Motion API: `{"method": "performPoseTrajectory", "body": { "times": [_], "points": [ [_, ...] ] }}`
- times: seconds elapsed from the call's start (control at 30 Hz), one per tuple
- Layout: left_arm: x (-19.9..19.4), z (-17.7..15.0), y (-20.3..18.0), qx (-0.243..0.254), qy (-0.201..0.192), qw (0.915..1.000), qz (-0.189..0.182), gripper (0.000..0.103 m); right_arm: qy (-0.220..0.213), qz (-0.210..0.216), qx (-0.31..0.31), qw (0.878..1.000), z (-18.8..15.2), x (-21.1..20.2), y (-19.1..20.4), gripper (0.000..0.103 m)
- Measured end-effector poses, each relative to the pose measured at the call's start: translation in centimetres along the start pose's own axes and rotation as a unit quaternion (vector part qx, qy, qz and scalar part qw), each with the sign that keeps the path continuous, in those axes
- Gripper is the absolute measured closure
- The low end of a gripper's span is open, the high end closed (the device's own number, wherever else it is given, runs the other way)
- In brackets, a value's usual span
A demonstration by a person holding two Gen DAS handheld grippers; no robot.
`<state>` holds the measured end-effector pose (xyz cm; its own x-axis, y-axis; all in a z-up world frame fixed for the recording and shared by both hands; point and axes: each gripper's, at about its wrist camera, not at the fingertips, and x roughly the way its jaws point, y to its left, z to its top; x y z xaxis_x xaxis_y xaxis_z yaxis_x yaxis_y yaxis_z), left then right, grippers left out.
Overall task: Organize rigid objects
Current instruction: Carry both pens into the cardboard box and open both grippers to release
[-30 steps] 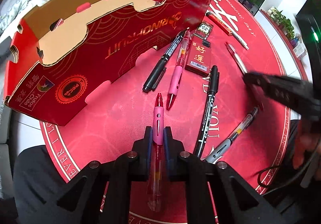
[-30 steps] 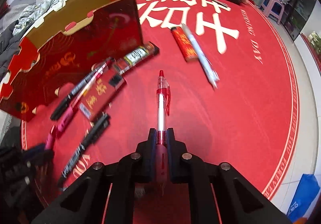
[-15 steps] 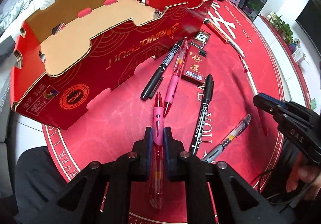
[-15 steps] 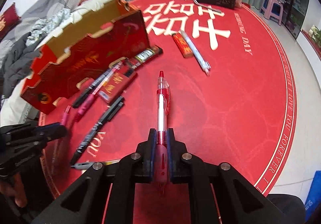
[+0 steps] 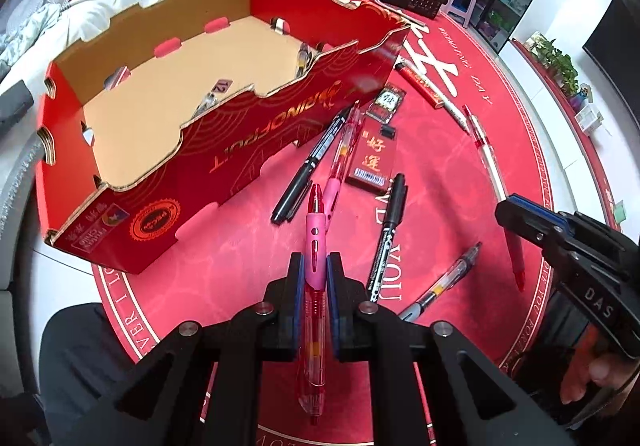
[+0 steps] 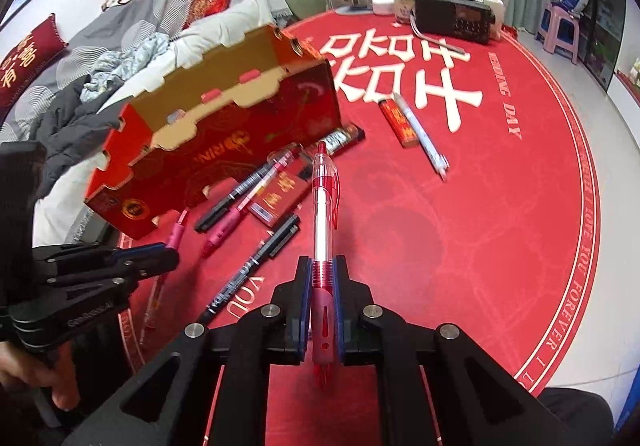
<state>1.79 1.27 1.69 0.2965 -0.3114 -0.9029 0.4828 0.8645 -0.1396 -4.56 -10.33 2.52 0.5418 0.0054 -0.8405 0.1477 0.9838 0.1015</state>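
1. Left gripper (image 5: 314, 266) clamped on a pink pen (image 5: 314, 246), held above the red mat (image 5: 224, 266), near the box (image 5: 280, 126).
2. Right gripper (image 6: 322, 278) clamped on a red pen (image 6: 325, 198), also off the mat.
3. Box open-topped; two items lie inside.
4. Loose pens, a marker (image 5: 386, 242) and a red packet (image 5: 374, 158) lie beside the box.

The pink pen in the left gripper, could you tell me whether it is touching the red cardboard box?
Apart. In the left wrist view the pink pen is clamped in the left gripper, and red mat shows plainly between its tip and the red cardboard box.
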Motion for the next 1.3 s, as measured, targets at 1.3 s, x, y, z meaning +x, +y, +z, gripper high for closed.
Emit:
{"method": "performPoseTrajectory", "body": {
  "times": [1.3],
  "points": [
    [-5.6,5.4,3.0,-0.042,-0.074,0.9927,0.086,0.092,-0.059,0.038,-0.085,0.994,7.3,-2.2,9.0,0.092]
  ]
}}
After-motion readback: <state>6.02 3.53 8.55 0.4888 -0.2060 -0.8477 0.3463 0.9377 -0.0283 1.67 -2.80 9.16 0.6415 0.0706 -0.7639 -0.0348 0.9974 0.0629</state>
